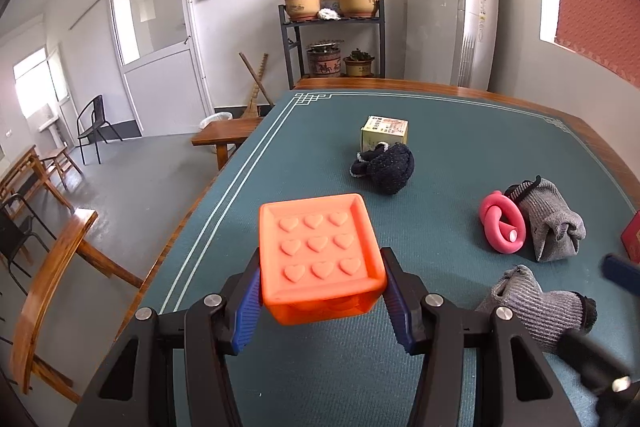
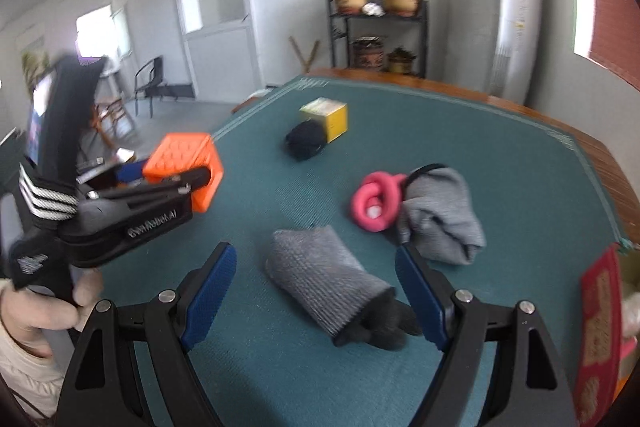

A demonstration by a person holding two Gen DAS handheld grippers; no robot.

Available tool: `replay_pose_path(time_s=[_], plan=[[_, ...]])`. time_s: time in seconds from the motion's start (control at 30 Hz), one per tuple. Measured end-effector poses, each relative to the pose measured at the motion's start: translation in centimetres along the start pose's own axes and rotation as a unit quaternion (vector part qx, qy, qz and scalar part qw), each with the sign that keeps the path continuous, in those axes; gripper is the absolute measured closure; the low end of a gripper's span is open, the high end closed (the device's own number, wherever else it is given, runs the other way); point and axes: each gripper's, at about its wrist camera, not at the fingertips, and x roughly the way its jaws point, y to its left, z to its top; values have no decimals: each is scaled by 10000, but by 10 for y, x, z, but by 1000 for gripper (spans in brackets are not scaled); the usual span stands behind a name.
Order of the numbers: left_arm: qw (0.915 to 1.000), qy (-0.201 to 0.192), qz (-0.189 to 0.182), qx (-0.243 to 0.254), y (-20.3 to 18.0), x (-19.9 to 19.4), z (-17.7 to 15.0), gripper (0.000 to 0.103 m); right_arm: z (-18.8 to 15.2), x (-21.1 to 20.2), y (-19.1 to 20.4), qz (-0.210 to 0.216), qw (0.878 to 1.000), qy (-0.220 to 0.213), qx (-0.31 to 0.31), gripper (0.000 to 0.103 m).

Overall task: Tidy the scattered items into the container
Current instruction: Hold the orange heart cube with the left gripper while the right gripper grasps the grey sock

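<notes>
My left gripper (image 1: pixel 320 301) is shut on an orange block with raised hearts (image 1: pixel 318 251), held above the green table mat (image 1: pixel 304 379); the right wrist view shows the same orange block (image 2: pixel 184 163) at the left. My right gripper (image 2: pixel 312 291) stands open over a rolled grey sock (image 2: pixel 324 283), not touching it; this grey sock (image 1: pixel 532 301) lies at the lower right in the left wrist view. A pink ring toy (image 1: pixel 502 227) touches a second grey sock (image 1: pixel 554 223). A dark sock ball (image 1: pixel 386 167) rests against a small yellow box (image 1: pixel 384 135).
A red container's edge (image 2: pixel 600 323) shows at the right of the table, with something pale beside it. The mat's left border (image 1: pixel 224 203) drops to the floor, where wooden benches and chairs stand. A plant shelf and a tall white unit stand behind the table.
</notes>
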Motion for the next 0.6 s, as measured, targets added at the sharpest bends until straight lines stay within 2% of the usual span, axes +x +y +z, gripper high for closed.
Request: replay_pose_path(time_s=[0.2, 0.43, 0.47, 0.5, 0.57, 0.6], plan=[[10000, 6, -42, 30, -2, -1, -1, 47, -11, 34, -11, -80, 9989, 463, 70, 19], [9998, -106, 7, 143, -6, -6, -2, 47, -20, 47, -12, -314, 9971, 692, 45, 20], [9998, -114, -1, 161, -7, -6, -3, 47, -21, 48, -9, -393, 9966, 727, -7, 27], [9998, -115, -5, 180, -8, -6, -3, 47, -22, 48, -7, -490, 9960, 744, -53, 30], [9997, -103, -19, 198, -9, -6, -3, 47, -24, 48, -3, -696, 9948, 740, -117, 50], [9998, -91, -30, 199, -9, -5, -3, 48, -23, 47, -1, -721, 9947, 730, -119, 52]])
